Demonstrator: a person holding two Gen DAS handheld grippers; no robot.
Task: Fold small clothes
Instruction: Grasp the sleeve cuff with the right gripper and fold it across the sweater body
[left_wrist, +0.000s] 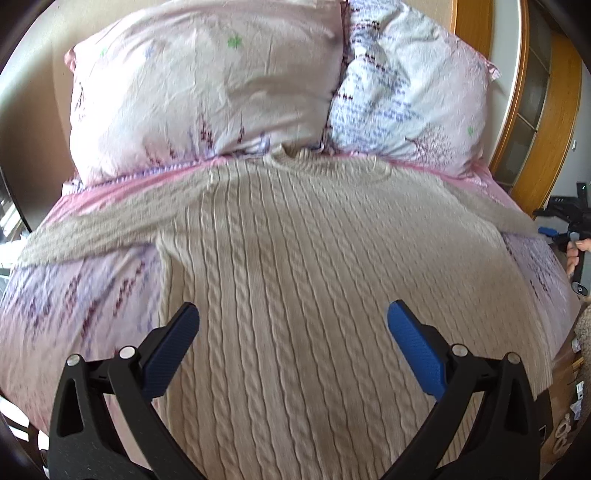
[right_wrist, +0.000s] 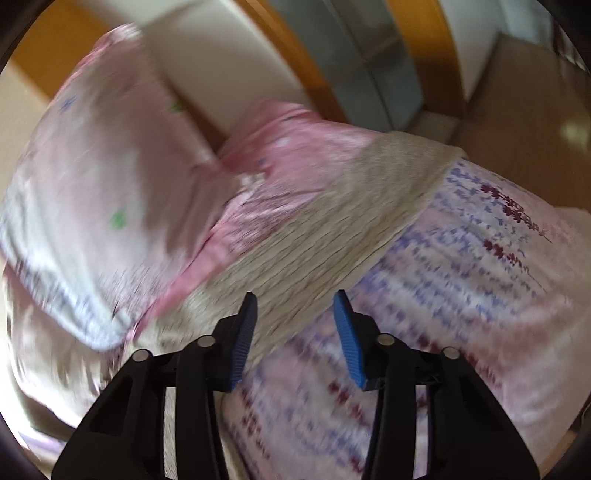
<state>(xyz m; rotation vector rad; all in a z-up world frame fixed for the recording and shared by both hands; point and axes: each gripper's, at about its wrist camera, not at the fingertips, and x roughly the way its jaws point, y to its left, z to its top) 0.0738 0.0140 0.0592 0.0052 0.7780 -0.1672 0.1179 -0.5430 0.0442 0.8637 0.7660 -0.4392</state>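
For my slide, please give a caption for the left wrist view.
Open left hand-held gripper above a beige cable-knit sweater spread on a bed.

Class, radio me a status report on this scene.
Left tongs open above sweater. Right tongs open, empty, over its sleeve. Sweater flat, unfolded; nothing blocking.

No text, label, brand or number can be read anywhere.

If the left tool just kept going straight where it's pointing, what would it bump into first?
Most likely the beige cable-knit sweater spread flat on the bed. The left tool points down at its body with open jaws and nothing between them. How far off the knit lies is hard to tell.
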